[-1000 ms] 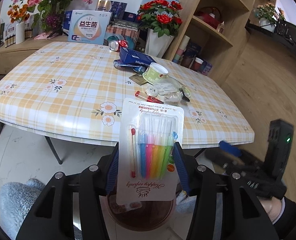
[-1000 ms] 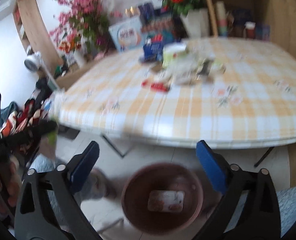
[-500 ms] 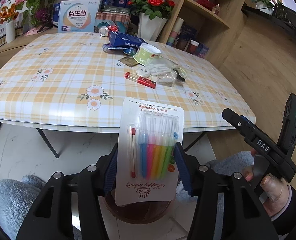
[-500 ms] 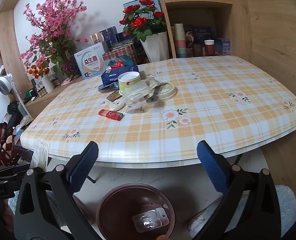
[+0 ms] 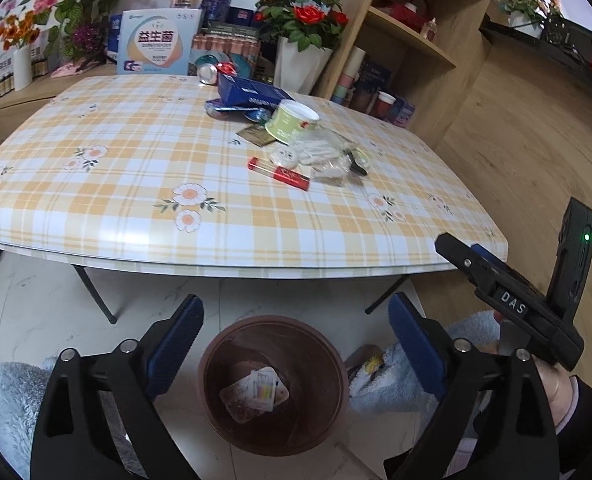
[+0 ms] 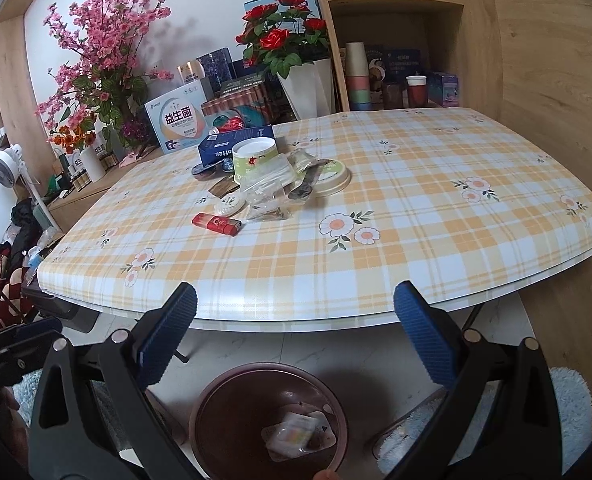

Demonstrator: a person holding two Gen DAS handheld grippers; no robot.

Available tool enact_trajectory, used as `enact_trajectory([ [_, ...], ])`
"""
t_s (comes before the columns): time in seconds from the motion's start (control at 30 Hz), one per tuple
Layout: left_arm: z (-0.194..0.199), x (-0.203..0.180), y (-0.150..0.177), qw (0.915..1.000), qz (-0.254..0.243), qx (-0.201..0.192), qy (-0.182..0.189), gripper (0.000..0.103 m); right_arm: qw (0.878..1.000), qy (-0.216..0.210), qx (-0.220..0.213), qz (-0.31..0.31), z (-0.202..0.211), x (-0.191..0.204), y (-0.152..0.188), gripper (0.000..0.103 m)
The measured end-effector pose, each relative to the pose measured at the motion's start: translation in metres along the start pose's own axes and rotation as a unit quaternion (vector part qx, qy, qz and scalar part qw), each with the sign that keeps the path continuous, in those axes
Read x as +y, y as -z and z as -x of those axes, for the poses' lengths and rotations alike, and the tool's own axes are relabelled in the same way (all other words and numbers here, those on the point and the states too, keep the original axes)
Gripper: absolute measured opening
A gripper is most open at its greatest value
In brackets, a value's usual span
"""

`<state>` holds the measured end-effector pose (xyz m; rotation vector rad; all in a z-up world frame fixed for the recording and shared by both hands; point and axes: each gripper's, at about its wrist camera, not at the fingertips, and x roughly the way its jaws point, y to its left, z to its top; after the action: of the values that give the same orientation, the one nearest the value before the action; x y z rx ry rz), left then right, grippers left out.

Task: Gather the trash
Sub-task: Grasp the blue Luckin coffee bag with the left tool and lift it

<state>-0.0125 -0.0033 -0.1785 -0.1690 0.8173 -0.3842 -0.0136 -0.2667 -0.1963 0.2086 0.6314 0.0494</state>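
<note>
Below, brown bin (image 5: 273, 384) on floor, table edge (image 5: 255, 272) just beyond.

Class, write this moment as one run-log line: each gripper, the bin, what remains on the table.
left gripper: opening, nothing between fingers | right gripper: open, empty | bin: blister pack inside | table: red lighter, paper cup left

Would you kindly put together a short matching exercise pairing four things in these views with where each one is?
Things:
1. blister pack
2. red lighter
3. green paper cup
4. red roses

Places:
A. in a white vase behind the table
B. lying flat on the tablecloth, nearest the front edge of the pile
C. inside the brown bin on the floor
D. on the table beside the blue box

Pairs: 1-C, 2-B, 3-D, 4-A
</note>
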Motion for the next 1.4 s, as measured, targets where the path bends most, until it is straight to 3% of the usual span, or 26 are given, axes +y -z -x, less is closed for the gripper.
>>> enact_trajectory([
  [0.37, 0.006, 0.028, -0.006, 0.9985, 0.039, -0.015, -0.036, 0.097, 1.000, 0.010, 0.014, 0.007, -0.008, 0.001, 0.004, 0.097],
  [0.6, 0.004, 0.034, -0.020, 0.9980, 0.026, -0.022, -0.054, 0.097, 0.999, 0.010, 0.028, 0.028, -0.016, 0.002, -0.003, 0.097],
  [0.77, -0.004, 0.046, -0.061, 0.9967, 0.005, -0.022, -0.079, 0.096, 0.999, 0.018, 0.024, 0.024, -0.032, -0.009, -0.029, 0.097],
  [0.9, -0.020, 0.054, -0.105, 0.9976, 0.004, -0.020, -0.066, 0.089, 0.999, 0.022, 0.023, 0.030, -0.053, -0.016, -0.055, 0.097],
  [1.0, -0.045, 0.058, -0.146, 0.9989, 0.014, -0.017, -0.042, 0.082, 0.999, 0.023, 0.021, 0.029, -0.070, -0.023, -0.075, 0.097],
  [1.13, -0.093, 0.060, -0.197, 0.9991, 0.019, 0.004, -0.038, 0.062, 0.999, 0.010, 0.027, 0.027, -0.096, -0.033, -0.096, 0.097],
  [1.2, -0.116, 0.061, -0.214, 0.9991, 0.023, 0.010, -0.034, 0.061, 0.999, 0.016, 0.032, 0.029, -0.110, -0.037, -0.106, 0.097],
  [1.33, -0.166, 0.046, -0.241, 0.9944, -0.062, 0.020, -0.083, 0.061, 0.999, 0.011, 0.039, 0.035, -0.130, -0.044, -0.119, 0.097],
  [1.4, -0.195, 0.045, -0.253, 0.9858, -0.115, 0.027, -0.119, 0.061, 0.998, 0.010, 0.045, 0.039, -0.140, -0.046, -0.124, 0.097],
])
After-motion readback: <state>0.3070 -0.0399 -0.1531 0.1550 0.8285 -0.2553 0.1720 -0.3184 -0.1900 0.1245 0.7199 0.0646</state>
